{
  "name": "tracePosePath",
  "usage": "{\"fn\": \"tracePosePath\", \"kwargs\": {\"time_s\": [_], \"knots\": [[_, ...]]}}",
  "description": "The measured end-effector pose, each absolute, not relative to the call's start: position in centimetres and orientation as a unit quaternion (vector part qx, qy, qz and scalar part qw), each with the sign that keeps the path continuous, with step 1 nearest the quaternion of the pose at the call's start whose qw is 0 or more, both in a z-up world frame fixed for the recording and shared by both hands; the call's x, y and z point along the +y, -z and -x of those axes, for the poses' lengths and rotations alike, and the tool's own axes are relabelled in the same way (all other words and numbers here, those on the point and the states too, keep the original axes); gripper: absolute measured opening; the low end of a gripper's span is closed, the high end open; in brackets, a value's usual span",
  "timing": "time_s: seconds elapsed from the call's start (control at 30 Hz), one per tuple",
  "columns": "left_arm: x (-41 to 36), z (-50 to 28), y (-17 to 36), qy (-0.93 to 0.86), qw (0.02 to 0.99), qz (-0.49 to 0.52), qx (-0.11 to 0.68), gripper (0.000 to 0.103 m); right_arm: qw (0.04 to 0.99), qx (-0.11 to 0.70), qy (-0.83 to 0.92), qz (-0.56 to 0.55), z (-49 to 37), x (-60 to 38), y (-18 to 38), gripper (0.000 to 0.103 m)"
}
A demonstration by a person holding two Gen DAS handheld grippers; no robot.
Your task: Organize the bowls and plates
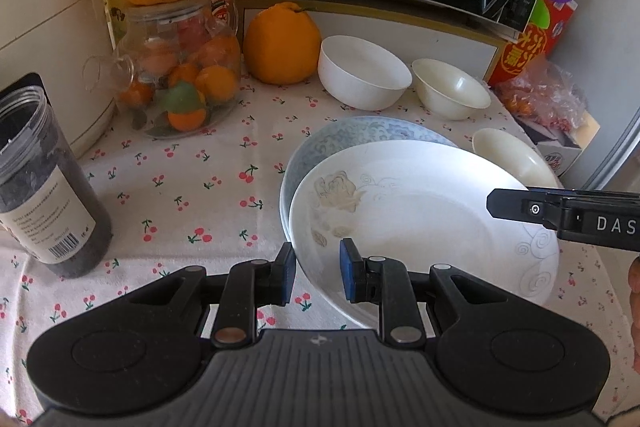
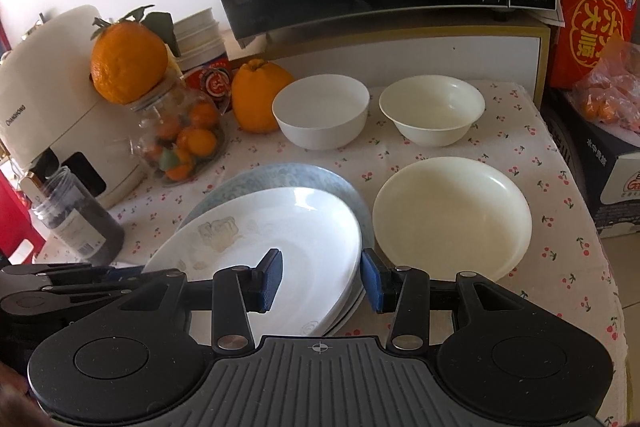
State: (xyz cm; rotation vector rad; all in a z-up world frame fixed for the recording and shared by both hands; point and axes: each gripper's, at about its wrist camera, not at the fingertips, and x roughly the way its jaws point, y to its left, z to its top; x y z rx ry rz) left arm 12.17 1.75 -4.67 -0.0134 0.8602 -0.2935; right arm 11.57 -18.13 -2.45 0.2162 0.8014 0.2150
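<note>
Your left gripper (image 1: 318, 273) and right gripper (image 2: 322, 281) each straddle the white plate (image 1: 420, 211) rim. Can't tell if either's actually clamped. Plate sits tilted on the blue one (image 1: 340, 139).

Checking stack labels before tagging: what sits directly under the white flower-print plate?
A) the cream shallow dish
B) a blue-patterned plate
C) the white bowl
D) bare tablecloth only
B: the white flower-print plate lies on top of a blue-patterned plate, whose rim shows behind it, while the cream shallow dish and the white bowl stand apart on the cherry-print tablecloth.
</note>
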Motion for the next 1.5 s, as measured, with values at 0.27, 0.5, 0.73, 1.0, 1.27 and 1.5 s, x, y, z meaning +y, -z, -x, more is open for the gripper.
{"fn": "tracePosePath", "kwargs": {"time_s": [0.27, 0.5, 0.73, 1.0, 1.27, 1.5], "knots": [[1.2, -12.1, 4.6, 0.134, 0.901, -0.015, 0.411, 0.021, 0.909, 0.393, -0.1, -0.092, -11.7, -17.8, 2.9, 0.042], [1.0, -12.1, 4.6, 0.129, 0.902, -0.022, 0.411, 0.021, 0.91, 0.395, -0.098, -0.082, -11.7, -17.6, 3.1, 0.042], [1.0, -12.6, 4.6, 0.121, 0.901, -0.016, 0.416, 0.021, 0.909, 0.394, -0.096, -0.096, -12.0, -17.6, 3.0, 0.044], [1.0, -12.8, 5.0, 0.119, 0.895, -0.011, 0.431, 0.035, 0.908, 0.387, -0.112, -0.113, -11.8, -17.7, 2.2, 0.064], [1.6, -12.3, 4.5, 0.13, 0.895, -0.003, 0.427, 0.064, 0.907, 0.377, -0.131, -0.135, -11.0, -18.3, 1.1, 0.089], [2.1, -11.7, 3.9, 0.127, 0.897, 0.011, 0.423, 0.09, 0.913, 0.362, -0.12, -0.144, -10.1, -20.2, 0.3, 0.1]]}}
